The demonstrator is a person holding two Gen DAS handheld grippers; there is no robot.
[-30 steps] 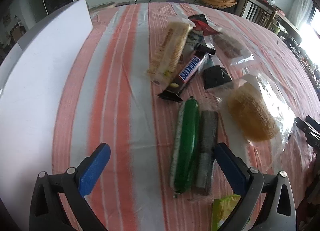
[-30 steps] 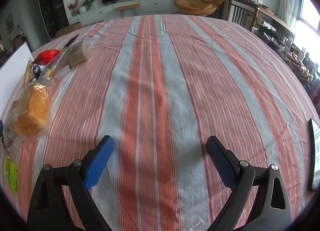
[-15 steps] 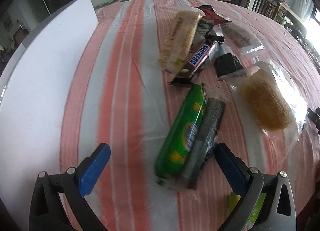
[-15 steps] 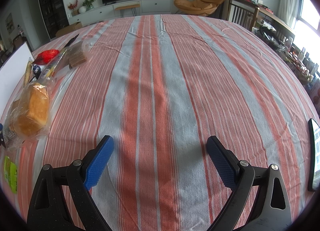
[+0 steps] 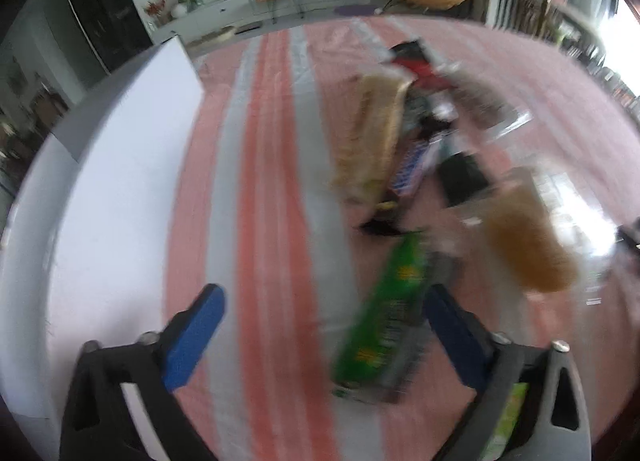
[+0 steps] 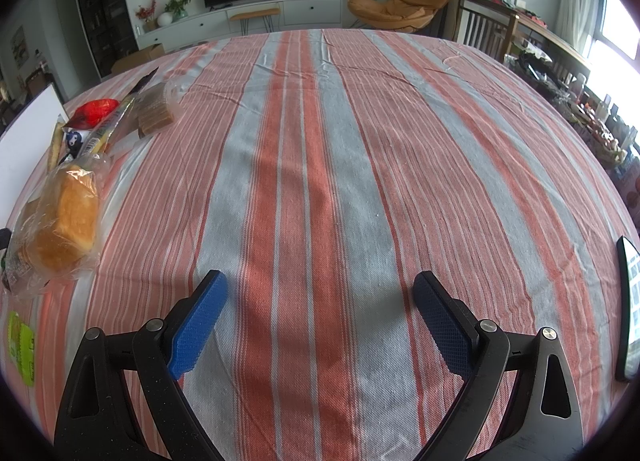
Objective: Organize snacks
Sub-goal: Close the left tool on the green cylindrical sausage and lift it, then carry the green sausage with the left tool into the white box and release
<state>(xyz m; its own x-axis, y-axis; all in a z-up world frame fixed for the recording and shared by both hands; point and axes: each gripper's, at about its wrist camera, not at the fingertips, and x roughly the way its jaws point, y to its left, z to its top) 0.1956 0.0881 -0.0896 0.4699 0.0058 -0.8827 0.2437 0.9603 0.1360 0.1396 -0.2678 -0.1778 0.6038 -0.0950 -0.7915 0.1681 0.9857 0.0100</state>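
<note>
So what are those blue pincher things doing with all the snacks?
A person is sorting snacks on a striped tablecloth with a grabbing tool in each hand. The left tool hangs over a green snack pack with a dark pack beside it; its jaws have just been closing a little, and the green pack lies between them, not yet pinched. The right tool is open over bare cloth, holding nothing. A bagged bread loaf and other snacks wait in a pile.

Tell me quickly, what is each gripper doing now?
Left gripper: open, just narrowing, green packet between jaws, not gripped.
Right gripper: open, empty.
</note>
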